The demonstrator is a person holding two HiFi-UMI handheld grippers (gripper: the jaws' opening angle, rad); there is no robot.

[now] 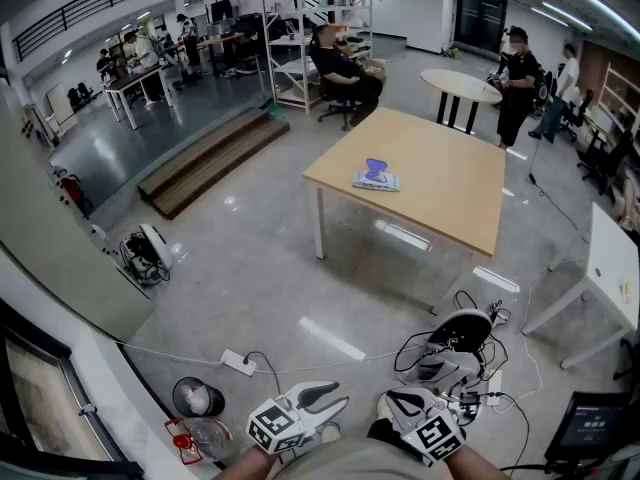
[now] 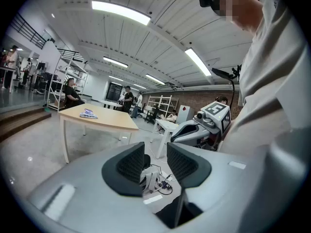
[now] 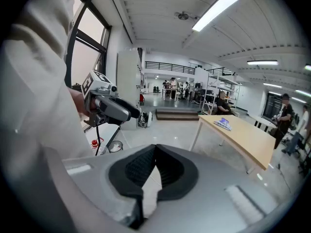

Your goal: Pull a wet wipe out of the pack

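The wet wipe pack [image 1: 376, 178], pale blue with a purple lid, lies on the wooden table [image 1: 440, 203] far across the floor. It also shows small in the left gripper view [image 2: 88, 113] and in the right gripper view [image 3: 224, 124]. Both grippers are held close to my body, well away from the table. My left gripper [image 1: 335, 400] [image 2: 155, 154] is open, with only floor between its pads. My right gripper [image 1: 386, 401] [image 3: 155, 152] is shut, pads touching, holding nothing. Each gripper appears in the other's view: the right [image 2: 204, 125], the left [image 3: 109, 106].
Cables and a device [image 1: 455, 343] lie on the floor just ahead at the right, a power strip [image 1: 238, 362] and a bin [image 1: 197, 398] at the left. A white table [image 1: 612, 263] stands at the right, steps [image 1: 210, 158] at the left. People stand and sit beyond the wooden table.
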